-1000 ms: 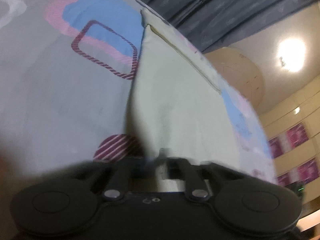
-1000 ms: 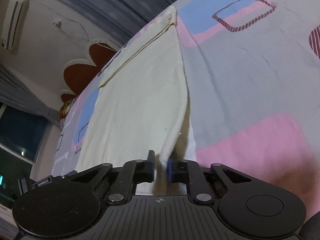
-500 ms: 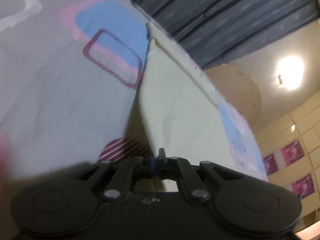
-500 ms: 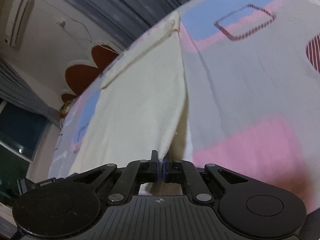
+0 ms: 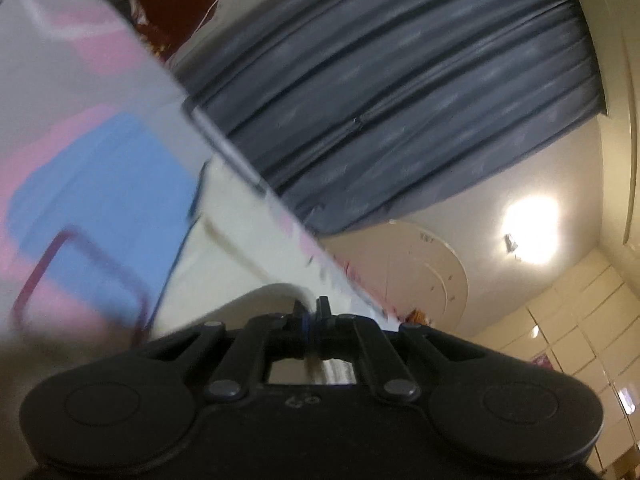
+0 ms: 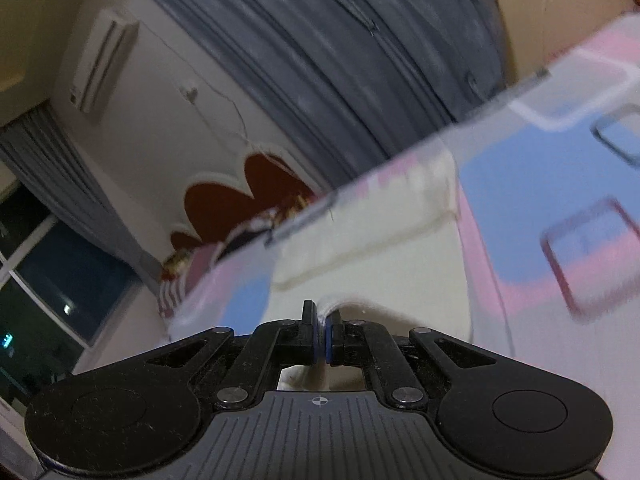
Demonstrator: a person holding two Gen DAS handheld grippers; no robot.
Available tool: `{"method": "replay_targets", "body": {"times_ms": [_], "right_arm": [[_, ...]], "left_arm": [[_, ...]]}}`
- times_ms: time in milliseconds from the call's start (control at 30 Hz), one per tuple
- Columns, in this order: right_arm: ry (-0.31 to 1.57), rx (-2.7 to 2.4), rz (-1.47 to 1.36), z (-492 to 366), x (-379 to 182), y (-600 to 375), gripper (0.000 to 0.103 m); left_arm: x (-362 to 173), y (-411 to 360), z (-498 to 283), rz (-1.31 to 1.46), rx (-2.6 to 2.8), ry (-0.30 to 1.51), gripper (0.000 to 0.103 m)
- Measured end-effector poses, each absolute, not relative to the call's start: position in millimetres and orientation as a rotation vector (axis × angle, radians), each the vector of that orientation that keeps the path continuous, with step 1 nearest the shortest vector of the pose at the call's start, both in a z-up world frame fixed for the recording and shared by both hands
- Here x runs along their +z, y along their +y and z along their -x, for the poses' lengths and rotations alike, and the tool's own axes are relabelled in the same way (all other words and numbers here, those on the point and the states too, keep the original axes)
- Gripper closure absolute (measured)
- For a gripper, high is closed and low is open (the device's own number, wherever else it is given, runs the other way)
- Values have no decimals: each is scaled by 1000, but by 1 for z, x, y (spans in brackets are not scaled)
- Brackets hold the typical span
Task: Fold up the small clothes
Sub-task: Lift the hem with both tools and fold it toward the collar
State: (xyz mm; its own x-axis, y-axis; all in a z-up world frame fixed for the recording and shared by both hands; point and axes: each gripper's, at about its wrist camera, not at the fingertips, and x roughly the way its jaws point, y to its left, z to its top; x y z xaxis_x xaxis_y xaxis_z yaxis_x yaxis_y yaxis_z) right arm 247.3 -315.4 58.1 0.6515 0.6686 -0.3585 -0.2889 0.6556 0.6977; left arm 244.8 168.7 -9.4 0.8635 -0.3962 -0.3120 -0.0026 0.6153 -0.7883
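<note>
A pale cream garment (image 5: 240, 236) lies on a bed sheet (image 5: 80, 152) printed with pink and blue patches. My left gripper (image 5: 310, 312) is shut on the garment's near edge, which curls up in an arch over the fingers. In the right wrist view the same garment (image 6: 380, 264) stretches away to its hem. My right gripper (image 6: 321, 316) is shut on its other near corner, which also folds up at the fingertips. Both views are blurred by motion.
Grey curtains (image 5: 400, 92) hang behind the bed. A red flower-shaped decoration (image 6: 240, 192) and an air conditioner (image 6: 100, 64) are on the wall. A window (image 6: 36, 292) is at the left. A ceiling light (image 5: 528, 228) glows at the right.
Both grippers have lifted the near edge of the garment and carried it forward toward the far hem. Both cameras now tilt up and show more wall and curtain.
</note>
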Motion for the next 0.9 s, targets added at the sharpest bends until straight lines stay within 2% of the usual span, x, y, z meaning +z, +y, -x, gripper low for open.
{"method": "replay_targets", "body": {"times_ms": [133, 267, 500, 800, 867, 900], "right_arm": [[619, 583, -648, -295, 73, -309, 100], [644, 559, -656, -356, 61, -303, 100], [738, 536, -711, -459, 1, -297, 100], [825, 473, -798, -537, -68, -305, 100], [835, 472, -807, -550, -77, -306, 100], [825, 480, -809, -555, -80, -306, 100]], "left_arm": [[-2, 171, -300, 900, -227, 487, 101], [-11, 179, -350, 914, -187, 512, 101], [-43, 189, -427, 897, -119, 599, 101], [-83, 188, -503, 867, -112, 678, 101], [-91, 188, -513, 872, -137, 673, 98], [-94, 190, -516, 885, -145, 658, 90]]}}
